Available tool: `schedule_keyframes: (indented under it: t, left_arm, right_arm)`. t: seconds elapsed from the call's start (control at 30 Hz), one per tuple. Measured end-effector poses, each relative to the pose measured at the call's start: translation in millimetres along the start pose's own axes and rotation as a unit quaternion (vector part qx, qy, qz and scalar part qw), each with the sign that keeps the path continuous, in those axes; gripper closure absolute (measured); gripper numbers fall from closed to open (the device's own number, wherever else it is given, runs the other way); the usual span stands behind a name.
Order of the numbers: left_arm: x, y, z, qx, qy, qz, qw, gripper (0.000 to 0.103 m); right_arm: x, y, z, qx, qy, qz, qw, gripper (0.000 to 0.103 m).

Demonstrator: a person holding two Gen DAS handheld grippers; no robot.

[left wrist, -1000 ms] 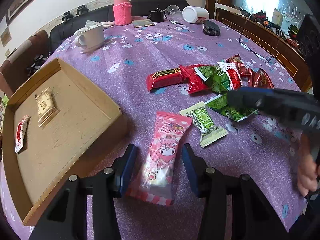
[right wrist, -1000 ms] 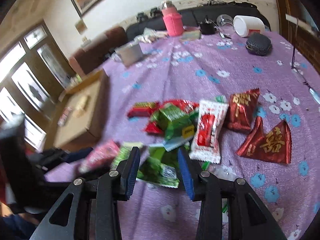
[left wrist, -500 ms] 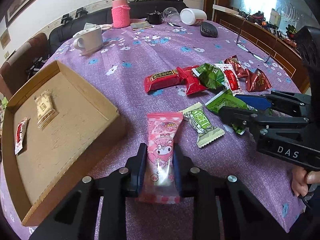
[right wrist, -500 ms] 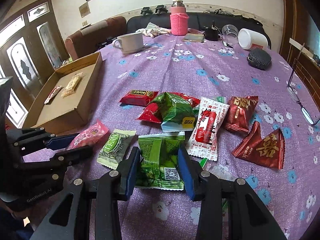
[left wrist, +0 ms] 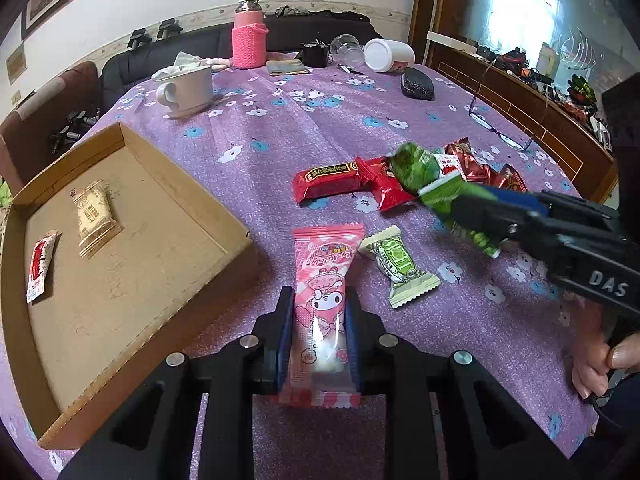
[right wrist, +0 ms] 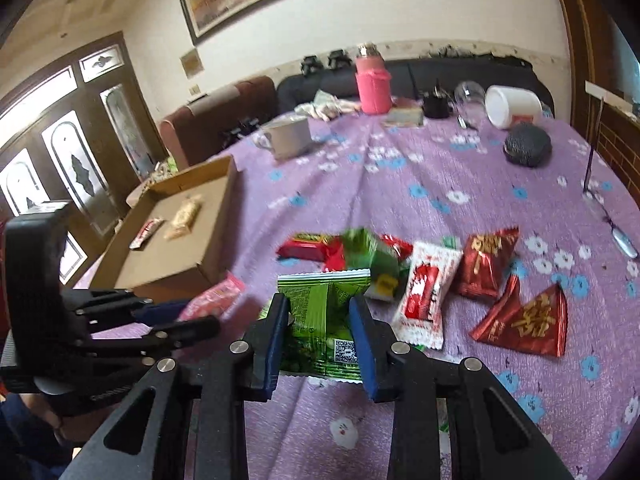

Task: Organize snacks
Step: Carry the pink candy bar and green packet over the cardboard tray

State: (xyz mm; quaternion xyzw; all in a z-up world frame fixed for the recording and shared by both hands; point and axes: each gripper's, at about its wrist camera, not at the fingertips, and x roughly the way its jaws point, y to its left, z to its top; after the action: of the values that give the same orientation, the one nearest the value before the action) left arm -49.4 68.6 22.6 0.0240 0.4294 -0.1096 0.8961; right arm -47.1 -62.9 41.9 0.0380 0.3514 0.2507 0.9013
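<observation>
My left gripper (left wrist: 318, 312) is shut on a pink cartoon snack packet (left wrist: 324, 280), held just above the purple cloth beside the cardboard tray (left wrist: 132, 264). My right gripper (right wrist: 320, 316) is shut on a green snack packet (right wrist: 324, 312) and holds it off the table; it also shows in the left wrist view (left wrist: 452, 204). The tray holds a beige packet (left wrist: 94, 216) and a red-and-white packet (left wrist: 40, 264). A pale green packet (left wrist: 396, 264) lies right of the pink one. Red packets (left wrist: 328, 180) and another green one (left wrist: 412, 164) lie in a pile beyond.
A white-and-red packet (right wrist: 424, 292) and red triangular packets (right wrist: 524, 316) lie right of the pile. At the table's far side stand a white mug (left wrist: 186, 90), a pink bottle (left wrist: 248, 40), a white jar (left wrist: 388, 54) and a black case (left wrist: 416, 84). Glasses (left wrist: 496, 128) lie near the right edge.
My right gripper has closed on the green packet and lifted it off the table. My left gripper keeps its hold on the pink packet and has raised it slightly.
</observation>
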Motion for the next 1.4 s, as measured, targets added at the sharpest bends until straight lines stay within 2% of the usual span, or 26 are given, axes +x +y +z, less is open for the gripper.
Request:
schedule_keyframes:
  t: [0.33, 0.83, 1.13, 1.4]
  left_arm:
    - [-3, 1, -1, 0.001, -0.009, 0.010, 0.9999, 0.080]
    - [-12, 10, -2, -0.032, -0.023, 0.012, 0.9991, 0.080]
    - [-25, 6, -1, -0.029, -0.046, 0.040, 0.9977, 0.080]
    - [-26, 6, -1, -0.029, -0.045, 0.043, 0.9976, 0.080]
  right_arm:
    - [1, -2, 0, 0.011, 0.000, 0.010, 1.000, 0.069]
    - [-5, -2, -1, 0.010, -0.013, 0.019, 1.000, 0.069]
    - [-7, 5, -2, 0.000, -0.019, 0.025, 0.999, 0.069]
    - [-7, 6, -3, 0.001, -0.017, 0.025, 1.000, 0.069]
